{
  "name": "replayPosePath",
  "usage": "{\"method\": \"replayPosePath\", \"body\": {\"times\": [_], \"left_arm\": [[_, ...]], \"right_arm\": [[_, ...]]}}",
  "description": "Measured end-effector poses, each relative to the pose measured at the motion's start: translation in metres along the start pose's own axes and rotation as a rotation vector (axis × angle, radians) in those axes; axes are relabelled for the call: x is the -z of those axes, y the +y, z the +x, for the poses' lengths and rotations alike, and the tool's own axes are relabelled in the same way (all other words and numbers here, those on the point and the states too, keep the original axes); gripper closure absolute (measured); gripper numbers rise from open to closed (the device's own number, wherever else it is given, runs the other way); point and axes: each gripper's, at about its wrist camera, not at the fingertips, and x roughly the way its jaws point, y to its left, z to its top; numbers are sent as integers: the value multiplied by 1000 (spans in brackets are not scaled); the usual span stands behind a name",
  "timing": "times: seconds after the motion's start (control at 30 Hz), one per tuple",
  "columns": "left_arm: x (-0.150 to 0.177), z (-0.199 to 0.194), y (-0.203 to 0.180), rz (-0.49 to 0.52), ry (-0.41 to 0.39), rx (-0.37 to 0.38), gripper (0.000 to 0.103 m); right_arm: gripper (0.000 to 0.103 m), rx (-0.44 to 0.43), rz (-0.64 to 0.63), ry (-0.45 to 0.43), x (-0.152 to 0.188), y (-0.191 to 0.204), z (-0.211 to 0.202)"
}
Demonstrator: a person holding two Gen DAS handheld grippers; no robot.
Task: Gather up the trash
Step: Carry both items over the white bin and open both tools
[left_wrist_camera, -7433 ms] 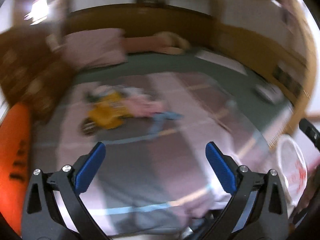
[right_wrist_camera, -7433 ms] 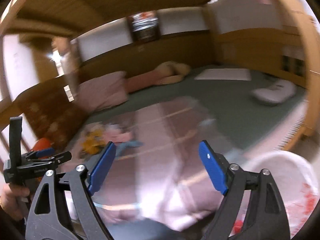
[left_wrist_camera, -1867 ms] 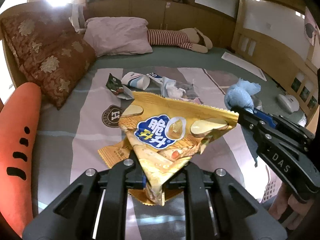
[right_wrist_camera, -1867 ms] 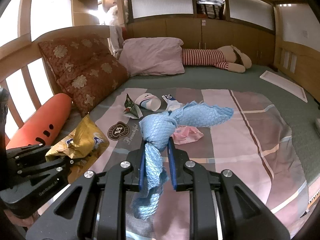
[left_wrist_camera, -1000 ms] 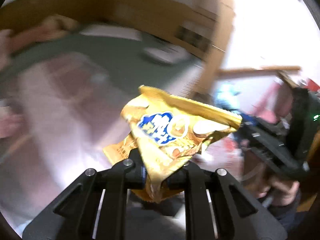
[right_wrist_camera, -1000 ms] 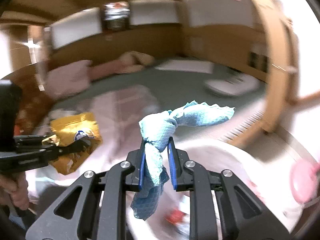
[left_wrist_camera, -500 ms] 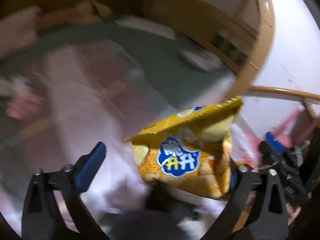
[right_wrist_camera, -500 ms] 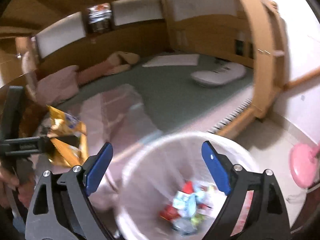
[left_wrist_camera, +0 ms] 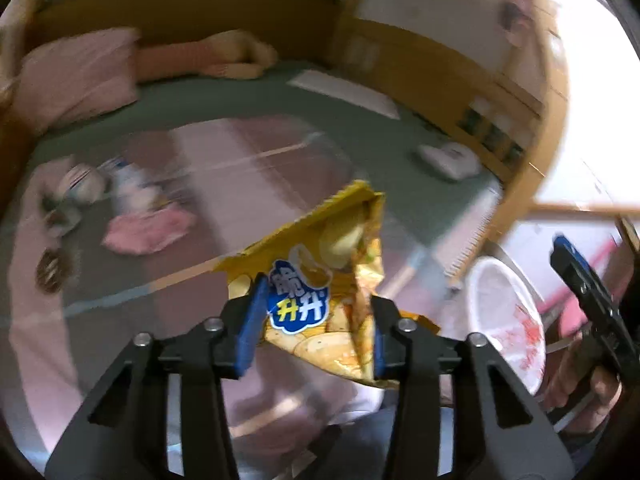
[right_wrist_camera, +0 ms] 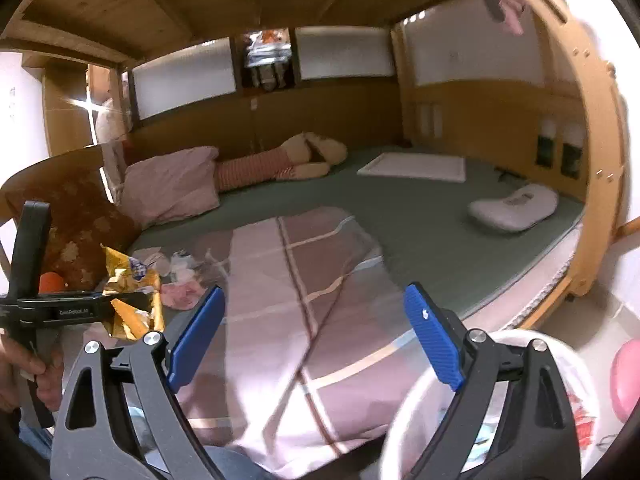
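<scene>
A yellow chip bag hangs in the air between the blue pads of my left gripper, whose jaws are closing on it from both sides. From the right wrist view the same bag sticks out of the left gripper at the far left. My right gripper stands open and holds nothing, just above the white lined bin. That bin sits off the bed's edge, right of the bag. More trash lies on the blanket: a pink piece and white wrappers.
The pink striped blanket covers the near bed, with green sheet behind. Pillows, a stuffed toy, a white cushion and an orange cushion lie around. A wooden bed post rises right. A pink object is beside the bin.
The right gripper opened and the blue cloth left it over the bin. The left gripper opened wide, then closed again around the chip bag, and both hands swung back toward the bed.
</scene>
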Motion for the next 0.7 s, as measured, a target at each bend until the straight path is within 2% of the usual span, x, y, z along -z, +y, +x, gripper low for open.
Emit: {"method": "replayPosePath", "body": {"times": [0.13, 0.17, 0.2, 0.23, 0.27, 0.3, 0.4, 0.43, 0.5, 0.53, 0.6, 0.7], "left_arm": [[-9, 20, -109, 197, 39, 151, 67], [-9, 27, -130, 230, 54, 168, 52], [-9, 38, -161, 277, 77, 179, 14], [-10, 47, -183, 303, 70, 182, 5], [-9, 52, -197, 312, 56, 189, 3], [-9, 60, -210, 312, 59, 206, 3], [-9, 103, -240, 210, 191, 310, 3], [-8, 114, -246, 183, 229, 332, 3], [-2, 130, -254, 157, 298, 392, 3], [2, 139, -259, 131, 354, 443, 4], [8, 143, -263, 78, 405, 516, 4], [10, 145, -259, -23, 451, 632, 4]], "right_arm": [[14, 66, 36, -57, -19, -39, -49], [11, 86, 23, -41, -21, -51, -60], [9, 108, 4, -26, -21, -57, -65], [9, 156, -34, -11, -19, -65, -72], [9, 230, -90, 2, -13, -73, -81], [7, 266, -128, 18, -7, -78, -84], [7, 365, -237, 104, 20, -99, -90], [7, 385, -227, 108, 27, -108, -93], [7, 362, -167, 85, 36, -122, -94], [7, 362, -140, 91, 39, -128, -89], [7, 402, -141, 132, 49, -133, -69], [7, 489, -213, 264, 76, -137, -24]]}}
